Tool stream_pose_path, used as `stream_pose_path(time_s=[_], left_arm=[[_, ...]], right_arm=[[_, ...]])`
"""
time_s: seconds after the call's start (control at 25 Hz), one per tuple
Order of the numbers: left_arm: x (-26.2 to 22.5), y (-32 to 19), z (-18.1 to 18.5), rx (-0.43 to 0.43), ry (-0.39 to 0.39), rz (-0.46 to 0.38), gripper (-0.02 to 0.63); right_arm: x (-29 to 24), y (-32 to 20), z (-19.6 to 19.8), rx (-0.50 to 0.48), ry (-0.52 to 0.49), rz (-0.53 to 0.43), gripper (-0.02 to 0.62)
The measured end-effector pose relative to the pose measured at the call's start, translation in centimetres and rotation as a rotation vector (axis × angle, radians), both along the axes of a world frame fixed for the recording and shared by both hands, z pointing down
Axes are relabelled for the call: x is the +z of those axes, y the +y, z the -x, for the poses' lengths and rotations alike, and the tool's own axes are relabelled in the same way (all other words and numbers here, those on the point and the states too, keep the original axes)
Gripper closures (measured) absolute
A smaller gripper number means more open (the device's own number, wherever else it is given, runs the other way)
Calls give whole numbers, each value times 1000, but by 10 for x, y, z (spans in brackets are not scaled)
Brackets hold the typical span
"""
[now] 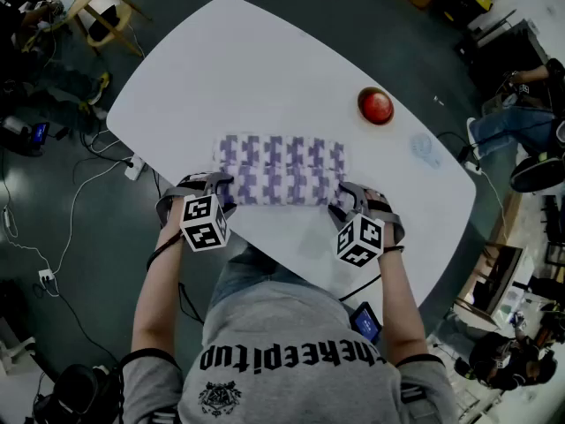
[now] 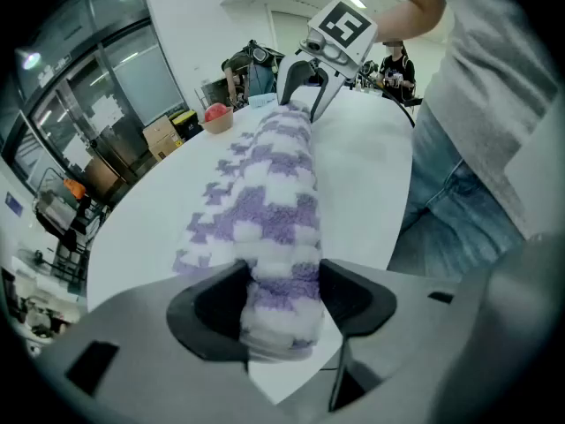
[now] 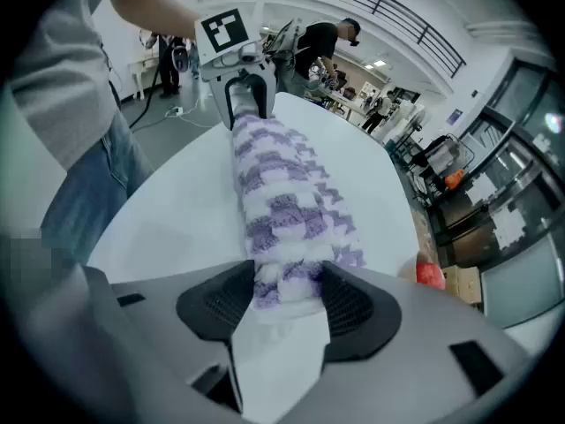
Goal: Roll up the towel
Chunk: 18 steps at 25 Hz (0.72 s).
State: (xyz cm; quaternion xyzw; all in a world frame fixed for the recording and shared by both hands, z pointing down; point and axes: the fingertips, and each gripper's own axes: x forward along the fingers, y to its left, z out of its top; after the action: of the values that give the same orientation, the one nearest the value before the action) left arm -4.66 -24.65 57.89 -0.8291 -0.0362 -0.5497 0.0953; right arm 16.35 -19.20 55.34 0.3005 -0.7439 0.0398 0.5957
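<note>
Jaws of the left gripper (image 2: 282,300) stand wide apart astride one end of the half-rolled purple-and-white towel (image 1: 281,170). The right gripper (image 3: 287,303) straddles the other end likewise, and neither seems to squeeze. One tool per end likely keeps the roll even. The roll lies by the white table's (image 1: 265,69) near edge, with its flat part toward the table's middle.

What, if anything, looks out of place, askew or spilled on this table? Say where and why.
Only a faint bluish smear on the table, right of the red object, stands out: it looks like a stain or spill. The towel lies straight, its near edge rolled evenly.
</note>
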Motion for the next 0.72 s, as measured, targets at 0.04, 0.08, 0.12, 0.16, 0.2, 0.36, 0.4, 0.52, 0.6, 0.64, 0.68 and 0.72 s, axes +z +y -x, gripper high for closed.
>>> stream_pose_path(time_s=[0.04,0.08,0.12,0.16,0.2,0.36,0.4,0.52,0.6,0.64,0.68,0.72], left_arm=[[1,-1,0,1,-8,-13,367],[1,-2,-1,-1,-13,-25,367],[0,-4,-1,-5,-16,-35,368],[0,-5,-1,-11,-16,-42,372],[-2,-6,-1,-16,-14,-46,378],[-9,-1,-1,-13,-7,-27,445],[-11,0,-1,-7,-7,-18,457],[-19,3,1,20,-6,32,469],[-22,2,1,41,-1,80,469],[-24,2,1,49,5,107,469],[-25,2,2,55,12,132,469],[-26,3,2,57,19,154,469]], right_arm=[[3,-3,-1,-7,23,-9,377],[5,-6,-3,-9,44,-20,377],[7,-10,-4,-5,63,-34,377],[8,-13,-5,0,77,-47,378],[8,-15,-6,6,87,-55,379],[3,-11,-6,0,89,-51,467],[0,-9,-5,-2,82,-46,479],[-8,-8,-4,9,51,-12,489],[-11,-10,-4,16,23,35,489],[-12,-10,-4,20,6,63,489],[-13,-9,-4,26,-12,89,488],[-14,-9,-4,34,-30,110,488]])
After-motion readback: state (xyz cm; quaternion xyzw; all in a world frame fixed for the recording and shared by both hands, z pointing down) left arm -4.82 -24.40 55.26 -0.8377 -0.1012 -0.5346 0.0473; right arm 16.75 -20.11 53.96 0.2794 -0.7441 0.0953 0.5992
